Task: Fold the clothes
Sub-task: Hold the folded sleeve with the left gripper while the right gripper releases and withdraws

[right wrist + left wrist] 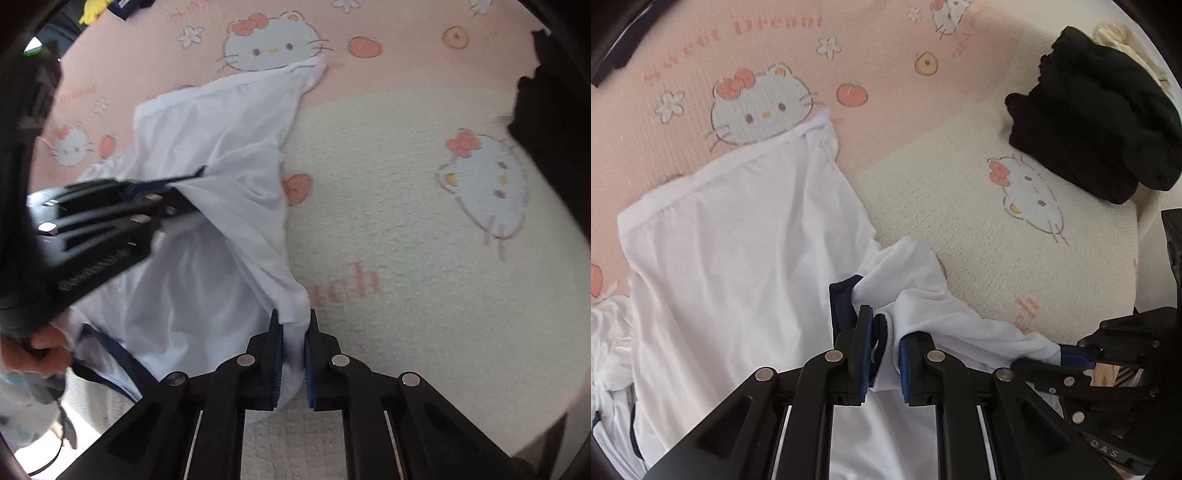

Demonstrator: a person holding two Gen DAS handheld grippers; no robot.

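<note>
A white shirt with navy trim [738, 251] lies spread on a pink and cream cartoon-cat bed sheet [960, 206]. My left gripper [884, 332] is shut on the shirt's navy collar and white cloth, near the bottom centre of the left wrist view. In the right wrist view, my right gripper [294, 334] is shut on a bunched white edge of the shirt [221, 155], pulled taut toward me. The left gripper [173, 203] shows there at the left, held by a hand [44, 350]. The right gripper [1075, 356] appears at the left wrist view's right edge, gripping cloth.
A pile of black clothing [1097, 118] sits on the sheet at the upper right, with a cream garment [1123, 40] behind it. Dark items [129, 5] and something yellow [92, 13] lie at the far top left. The cream part of the sheet [406, 258] stretches to the right.
</note>
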